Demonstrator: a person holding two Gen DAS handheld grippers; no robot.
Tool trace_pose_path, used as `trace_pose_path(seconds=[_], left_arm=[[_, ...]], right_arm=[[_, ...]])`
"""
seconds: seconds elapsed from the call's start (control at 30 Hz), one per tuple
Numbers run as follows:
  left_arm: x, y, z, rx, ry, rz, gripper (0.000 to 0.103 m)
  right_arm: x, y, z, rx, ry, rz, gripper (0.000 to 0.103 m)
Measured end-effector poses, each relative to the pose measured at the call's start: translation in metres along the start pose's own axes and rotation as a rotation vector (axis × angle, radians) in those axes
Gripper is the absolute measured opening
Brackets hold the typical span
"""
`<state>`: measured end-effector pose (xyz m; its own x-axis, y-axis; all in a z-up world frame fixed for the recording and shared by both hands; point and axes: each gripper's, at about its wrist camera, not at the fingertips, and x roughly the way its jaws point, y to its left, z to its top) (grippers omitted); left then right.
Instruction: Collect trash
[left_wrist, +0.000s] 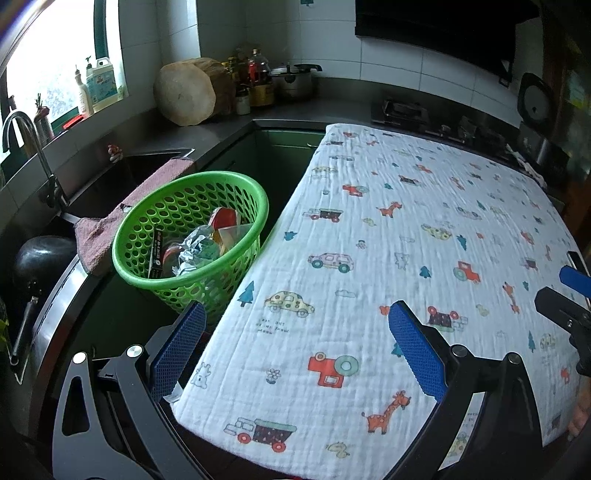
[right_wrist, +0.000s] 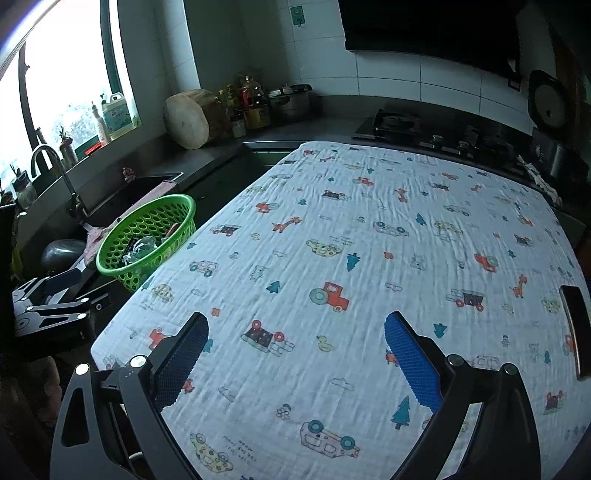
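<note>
Both jaws stand wide open and empty. Left gripper (left_wrist: 297, 328) hovers nearer the green basket (left_wrist: 192, 236); right gripper (right_wrist: 295, 339) sits farther right over the printed cloth (right_wrist: 369, 258), which shows no trash.

Cloth (right_wrist: 369, 258) spread over the worktop, basket (left_wrist: 192, 236) just off its left edge holding a box (left_wrist: 157, 254) and crumpled foil (left_wrist: 194, 251), towel (left_wrist: 122, 221) and sink (left_wrist: 110, 184) behind the basket, stove (right_wrist: 406, 127) beyond the cloth, phone (right_wrist: 576, 328) on its right edge
</note>
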<state>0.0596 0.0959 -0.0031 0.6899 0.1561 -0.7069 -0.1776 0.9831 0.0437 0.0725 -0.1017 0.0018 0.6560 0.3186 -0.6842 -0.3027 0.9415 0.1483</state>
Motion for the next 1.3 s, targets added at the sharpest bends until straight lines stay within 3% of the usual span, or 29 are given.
trace_pose_path(seconds=[1.3], left_arm=[[-0.012,0.005,-0.003,0.018,-0.012,-0.008,0.098]], right_arm=[[0.003,0.006,-0.004,-0.021,0.001,0.004,0.093]])
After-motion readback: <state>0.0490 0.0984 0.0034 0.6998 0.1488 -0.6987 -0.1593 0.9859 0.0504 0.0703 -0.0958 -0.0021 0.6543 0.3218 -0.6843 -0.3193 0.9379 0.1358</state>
